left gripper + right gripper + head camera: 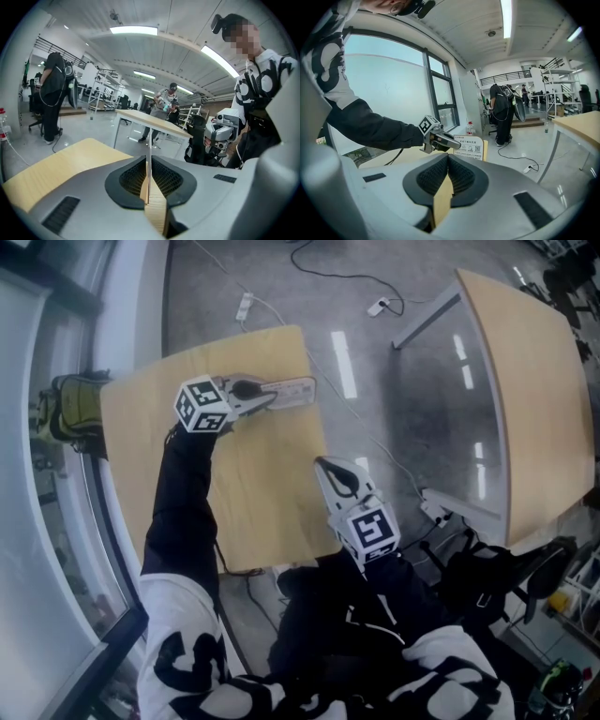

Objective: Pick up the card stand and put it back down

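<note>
L tool (267,397) clamped the clear, white-insert card stand (295,390) by the pale wood table (262,493) edge. R tool (326,467): shut, empty. Set-down prob. remained.

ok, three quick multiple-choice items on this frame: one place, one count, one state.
1. Where is the card stand?
A. in the left claw, near the far edge of the small table
B. on the floor
C. on a shelf

2. How many wooden tabletops does the head view show?
A. one
B. two
C. four

3. The right claw is:
A. wide open
B. shut on a bottle
C. shut, holding nothing

Answers:
1 A: the left gripper view shows its jaws pinching the thin stand.
2 B: the small table and a larger table.
3 C: in the right gripper view the jaws meet with nothing between them.
</note>
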Action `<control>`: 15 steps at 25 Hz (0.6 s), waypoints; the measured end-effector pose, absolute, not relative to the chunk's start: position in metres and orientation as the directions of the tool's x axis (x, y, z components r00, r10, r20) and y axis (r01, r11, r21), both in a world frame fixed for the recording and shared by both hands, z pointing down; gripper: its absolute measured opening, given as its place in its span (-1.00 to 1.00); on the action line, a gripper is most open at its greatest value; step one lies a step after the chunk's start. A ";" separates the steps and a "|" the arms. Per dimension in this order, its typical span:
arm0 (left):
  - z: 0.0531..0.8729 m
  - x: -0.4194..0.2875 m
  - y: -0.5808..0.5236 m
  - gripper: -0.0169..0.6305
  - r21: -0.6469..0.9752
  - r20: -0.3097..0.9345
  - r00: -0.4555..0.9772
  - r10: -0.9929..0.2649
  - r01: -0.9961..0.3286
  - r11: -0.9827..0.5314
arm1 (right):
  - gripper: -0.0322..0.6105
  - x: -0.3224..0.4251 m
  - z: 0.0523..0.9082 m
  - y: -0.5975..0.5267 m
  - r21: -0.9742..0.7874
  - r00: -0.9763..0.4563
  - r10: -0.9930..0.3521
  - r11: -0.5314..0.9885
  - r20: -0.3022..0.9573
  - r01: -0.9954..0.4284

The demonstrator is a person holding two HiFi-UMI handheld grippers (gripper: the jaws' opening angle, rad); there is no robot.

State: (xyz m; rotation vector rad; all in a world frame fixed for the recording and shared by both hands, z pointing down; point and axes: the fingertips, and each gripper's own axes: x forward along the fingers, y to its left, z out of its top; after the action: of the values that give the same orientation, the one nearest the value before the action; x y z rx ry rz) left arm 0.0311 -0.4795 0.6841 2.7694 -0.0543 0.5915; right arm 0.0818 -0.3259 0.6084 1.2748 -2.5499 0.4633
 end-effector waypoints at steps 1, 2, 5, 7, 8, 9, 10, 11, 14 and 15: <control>0.683 0.029 -0.480 -0.87 0.289 0.406 0.914 0.006 -0.122 -0.950 | -0.88 0.082 0.607 -0.325 -0.167 -0.585 -0.727 0.567 0.358 -0.807; 0.682 0.026 -0.481 -0.87 0.286 0.408 0.913 -0.019 -0.148 -0.947 | -0.88 0.082 0.605 -0.324 -0.166 -0.586 -0.729 0.568 0.354 -0.806; 0.671 0.011 -0.479 -0.86 0.277 0.400 0.911 -0.103 -0.228 -0.934 | -0.88 0.084 0.596 -0.318 -0.174 -0.583 -0.738 0.560 0.340 -0.810; 0.656 0.001 -0.475 -0.86 0.276 0.374 0.914 -0.159 -0.273 -0.922 | -0.88 0.087 0.586 -0.314 -0.180 -0.578 -0.744 0.552 0.335 -0.814; 0.647 -0.004 -0.472 -0.86 0.275 0.361 0.914 -0.185 -0.294 -0.915 | -0.88 0.088 0.581 -0.311 -0.182 -0.576 -0.745 0.549 0.337 -0.816; 0.638 -0.009 -0.467 -0.86 0.273 0.349 0.913 -0.210 -0.314 -0.910 | -0.88 0.089 0.576 -0.307 -0.182 -0.573 -0.746 0.546 0.338 -0.818; 0.629 -0.014 -0.463 -0.86 0.270 0.339 0.911 -0.234 -0.332 -0.904 | -0.88 0.090 0.570 -0.304 -0.181 -0.571 -0.750 0.544 0.335 -0.820; 0.620 -0.019 -0.459 -0.86 0.265 0.329 0.909 -0.257 -0.350 -0.898 | -0.88 0.090 0.563 -0.301 -0.179 -0.570 -0.754 0.543 0.326 -0.821; 0.593 -0.032 -0.449 -0.86 0.241 0.304 0.894 -0.328 -0.405 -0.882 | -0.88 0.086 0.542 -0.292 -0.167 -0.570 -0.764 0.546 0.301 -0.821; 0.583 -0.034 -0.445 -0.86 0.229 0.295 0.889 -0.351 -0.423 -0.877 | -0.88 0.085 0.535 -0.288 -0.161 -0.569 -0.768 0.547 0.294 -0.822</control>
State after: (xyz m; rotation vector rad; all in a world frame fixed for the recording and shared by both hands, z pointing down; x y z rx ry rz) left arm -0.0343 -0.4447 0.5828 2.7683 -0.5803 0.3549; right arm 0.0850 -0.2878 0.5353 1.3476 -2.5923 0.4191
